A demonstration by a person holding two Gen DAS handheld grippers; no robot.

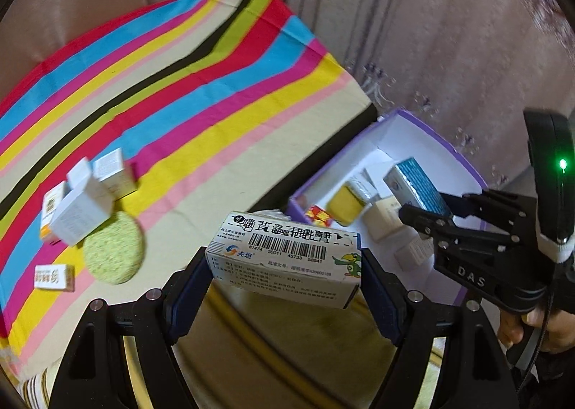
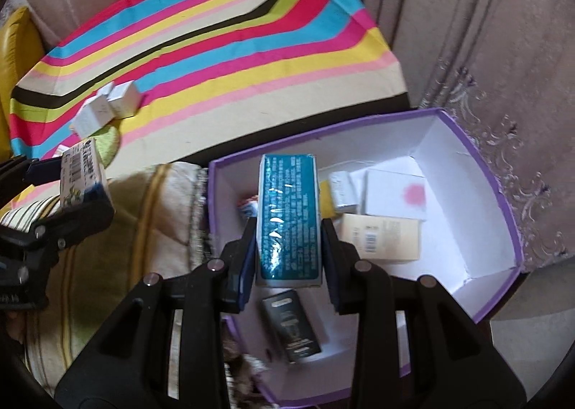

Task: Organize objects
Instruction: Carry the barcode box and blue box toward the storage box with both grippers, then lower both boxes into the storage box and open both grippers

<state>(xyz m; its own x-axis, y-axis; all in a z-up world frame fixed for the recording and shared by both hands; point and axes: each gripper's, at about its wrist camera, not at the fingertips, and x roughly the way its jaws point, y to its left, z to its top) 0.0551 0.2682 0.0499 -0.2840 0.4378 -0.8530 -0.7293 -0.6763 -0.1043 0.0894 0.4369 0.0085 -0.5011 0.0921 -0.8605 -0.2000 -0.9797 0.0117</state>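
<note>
Left gripper: the left gripper [image 1: 284,265] is clamped on a white cardboard medicine carton with a barcode and a green parrot print [image 1: 287,258], held above the near edge of the striped surface, short of the box.
Right gripper: the right gripper [image 2: 289,247] is closed on a teal, film-wrapped rectangular carton with white print [image 2: 289,218], held over the left part of the open box.
Destination: a purple-rimmed white cardboard storage box [image 2: 503,200] stands just beside the surface covered by a bright multicoloured striped cloth [image 1: 215,86].
Done so far: several items already lie inside the box: a black carton [image 2: 293,330], a cream carton with a barcode [image 2: 384,236], a white carton with a pink spot [image 2: 395,197], a small silvery packet [image 2: 343,193] and something yellow.
Left to do: judging by the layout, both held cartons are not yet set down. On the cloth remain a cluster of small white cartons [image 1: 86,193], a round pale-green pad [image 1: 113,247] and a flat white packet with red print [image 1: 54,276].
Progress estimate: roughly midway.
Hard to make out: the yellow item and a red-printed piece at the box's left wall are mostly covered; the cluster's count is unclear from blur; the box's near corner is cut off behind the right gripper.
</note>
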